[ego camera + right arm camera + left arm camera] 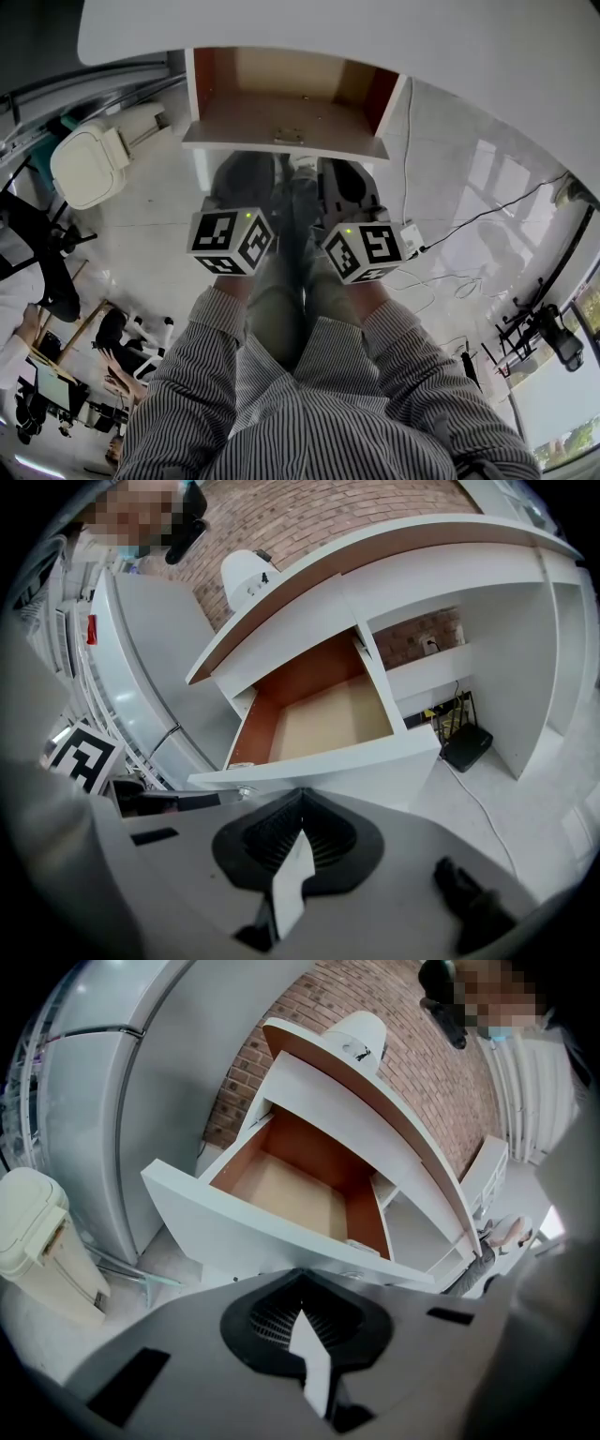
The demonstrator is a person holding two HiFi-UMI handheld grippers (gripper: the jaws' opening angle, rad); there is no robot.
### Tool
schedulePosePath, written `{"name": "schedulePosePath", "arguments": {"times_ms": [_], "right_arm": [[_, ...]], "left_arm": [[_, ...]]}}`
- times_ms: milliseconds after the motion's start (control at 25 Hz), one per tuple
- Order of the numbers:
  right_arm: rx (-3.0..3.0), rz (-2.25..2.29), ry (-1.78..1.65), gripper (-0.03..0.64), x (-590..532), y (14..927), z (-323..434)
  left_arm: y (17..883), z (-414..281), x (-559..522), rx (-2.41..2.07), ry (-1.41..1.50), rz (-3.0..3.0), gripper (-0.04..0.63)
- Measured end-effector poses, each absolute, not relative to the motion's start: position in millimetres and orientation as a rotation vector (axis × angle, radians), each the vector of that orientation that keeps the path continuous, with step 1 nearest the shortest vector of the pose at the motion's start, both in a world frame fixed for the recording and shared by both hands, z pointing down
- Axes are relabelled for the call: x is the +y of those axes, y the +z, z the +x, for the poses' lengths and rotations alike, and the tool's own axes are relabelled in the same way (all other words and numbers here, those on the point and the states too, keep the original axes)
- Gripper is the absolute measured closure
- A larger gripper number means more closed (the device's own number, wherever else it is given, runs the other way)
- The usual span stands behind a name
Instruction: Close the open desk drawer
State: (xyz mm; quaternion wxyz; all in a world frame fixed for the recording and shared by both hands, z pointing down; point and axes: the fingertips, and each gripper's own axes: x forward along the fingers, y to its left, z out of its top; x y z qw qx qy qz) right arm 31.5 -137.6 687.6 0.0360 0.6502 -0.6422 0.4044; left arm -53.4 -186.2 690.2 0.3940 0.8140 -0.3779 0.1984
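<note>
**Left gripper view:** left tool [300,1279] is clenched, jaws tip to tip, nothing between them. It points at the drawer [281,1190], which is pulled well out of the desk. Drawer inside is red-brown on the walls, lighter tan on the base. Its white front panel [253,1232] faces the tool and sits close above the tips; can't tell if they touch. The curved white worktop [403,1138] overhangs the drawer, with a brown underside edge. A white rounded object [361,1033] stands on the worktop. Brick wall [403,1026] behind. White bin [37,1241] on the floor at left, beside a tall pale cabinet [112,1101].

**Right gripper view:** right tool [302,799] is also clenched, nothing in it. The drawer is dead ahead and open, front panel nearest the tips. The left tool's marker cube [80,757] shows at the left edge. A black box [466,745] sits on the floor in the desk's knee space at right, with a cable running from it across the floor.

**Head view:** both tools are side by side, marker cubes up, held out in front of the striped sleeves [211,323]. They sit just below the drawer front. The drawer sticks out from under the worktop at the top of the frame. The bin is on the left. Cables [469,220] trail over the pale floor at right.
</note>
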Motion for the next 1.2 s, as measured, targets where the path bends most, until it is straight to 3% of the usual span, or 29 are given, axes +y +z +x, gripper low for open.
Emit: {"name": "schedulePosePath", "arguments": {"times_ms": [1200], "right_arm": [[-2.028,2.032,1.189,0.6,-161,638,44]], "left_arm": [[643,-38,-207,-0.958,0.487,2.08,0.583]]}}
